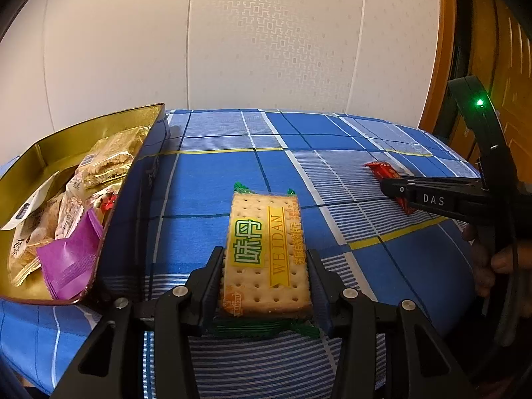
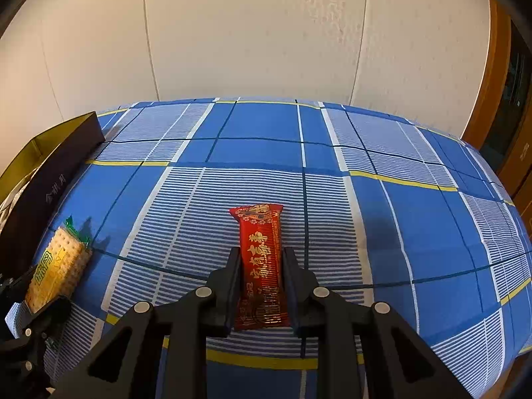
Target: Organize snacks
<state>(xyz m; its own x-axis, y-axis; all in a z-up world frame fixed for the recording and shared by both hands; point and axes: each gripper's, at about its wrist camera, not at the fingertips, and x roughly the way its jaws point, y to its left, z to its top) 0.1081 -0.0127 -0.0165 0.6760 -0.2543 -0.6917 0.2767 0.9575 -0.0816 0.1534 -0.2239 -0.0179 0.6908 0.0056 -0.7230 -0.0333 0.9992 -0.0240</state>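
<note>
We are working over the blue plaid cloth-covered table (image 2: 259, 133). The open gold-lined rectangular tin (image 1: 36, 153), already holding wrapped snacks, is sitting at the table's left edge, just beside the left gripper (image 1: 266, 277) and well apart from the right gripper (image 2: 261, 286).

We are clamping the left gripper on the rectangular yellow-and-green cracker packet (image 1: 264, 252); both fingers are pressing its long sides, and its long axis is running forward along the fingers. The tin lies directly to this packet's left, so we judge the left hand nearer for the next deposit.

We are clamping the right gripper on the narrow red foil snack bar (image 2: 261, 266), its long axis likewise running forward, its far end projecting beyond the fingertips.
</note>
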